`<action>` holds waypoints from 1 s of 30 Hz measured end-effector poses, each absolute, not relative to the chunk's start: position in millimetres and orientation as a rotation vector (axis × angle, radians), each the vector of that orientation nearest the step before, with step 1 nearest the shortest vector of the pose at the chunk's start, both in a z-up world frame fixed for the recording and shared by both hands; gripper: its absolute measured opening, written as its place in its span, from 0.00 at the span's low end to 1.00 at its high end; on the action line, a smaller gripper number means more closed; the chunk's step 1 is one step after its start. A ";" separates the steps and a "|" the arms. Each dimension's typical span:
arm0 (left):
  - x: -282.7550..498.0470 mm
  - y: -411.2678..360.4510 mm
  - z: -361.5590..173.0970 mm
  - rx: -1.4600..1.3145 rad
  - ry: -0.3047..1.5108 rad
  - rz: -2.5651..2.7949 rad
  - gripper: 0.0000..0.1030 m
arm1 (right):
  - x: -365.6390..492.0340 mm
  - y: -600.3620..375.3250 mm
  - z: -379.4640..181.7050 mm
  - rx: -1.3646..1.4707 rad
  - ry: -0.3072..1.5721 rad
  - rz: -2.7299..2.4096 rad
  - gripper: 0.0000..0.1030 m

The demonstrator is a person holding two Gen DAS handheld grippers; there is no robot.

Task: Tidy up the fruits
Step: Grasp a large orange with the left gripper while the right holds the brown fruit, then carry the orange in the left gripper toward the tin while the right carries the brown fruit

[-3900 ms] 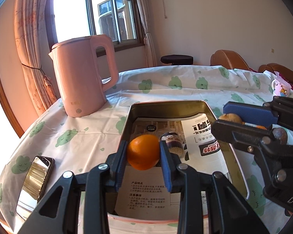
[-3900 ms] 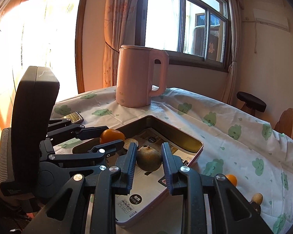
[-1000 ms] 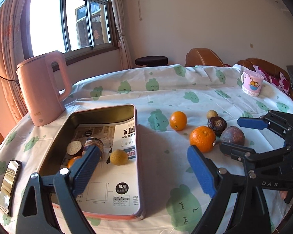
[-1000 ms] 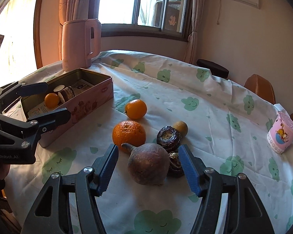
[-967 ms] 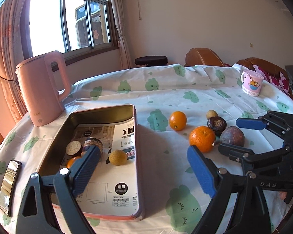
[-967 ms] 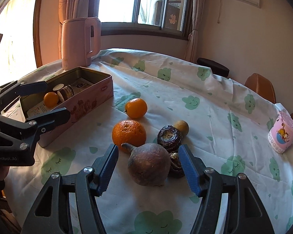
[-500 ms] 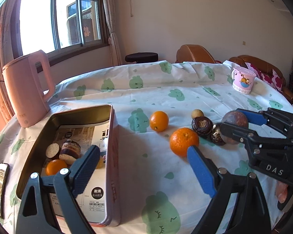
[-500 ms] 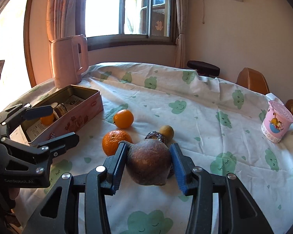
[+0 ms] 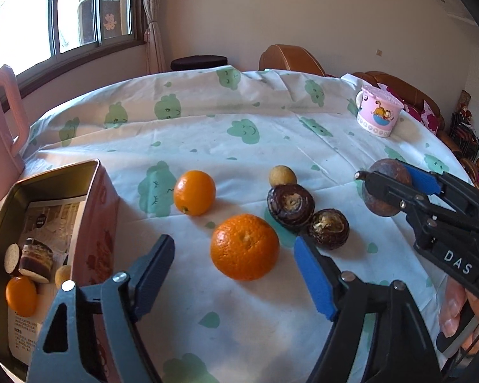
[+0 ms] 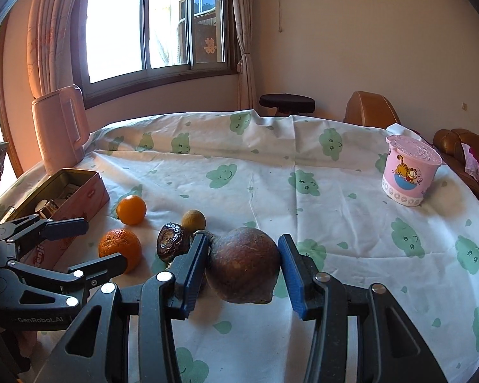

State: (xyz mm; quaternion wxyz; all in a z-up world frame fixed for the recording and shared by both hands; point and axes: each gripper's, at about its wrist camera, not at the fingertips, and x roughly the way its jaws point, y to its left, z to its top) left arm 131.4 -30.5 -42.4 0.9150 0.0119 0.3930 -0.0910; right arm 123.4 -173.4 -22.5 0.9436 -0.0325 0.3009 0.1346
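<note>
Here, a big brown round fruit (image 10: 242,265) is squeezed between the two blue pads of the right gripper (image 10: 243,266) and is held up off the surface (image 10: 335,223). The left gripper (image 9: 233,255) is partly open and its jaws are closing, with a big bumpy orange (image 9: 244,246) sitting between them; the pads are not seen touching it. Just past the big orange, two dark brown fruits (image 9: 290,203) are set side by side, with a small tan ball-shaped fruit (image 9: 282,175) behind them. A smaller smooth orange (image 9: 194,192) is found to the left of these. At the left edge a pink tin box (image 9: 95,210) is placed, and a few small fruits are seen inside it. A pink cup (image 9: 378,114) is stood far off at the back right.
</note>
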 end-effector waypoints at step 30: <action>109.1 -21.9 -26.0 0.009 0.670 -0.130 0.47 | 107.1 -174.1 -14.7 -0.056 0.522 0.366 0.46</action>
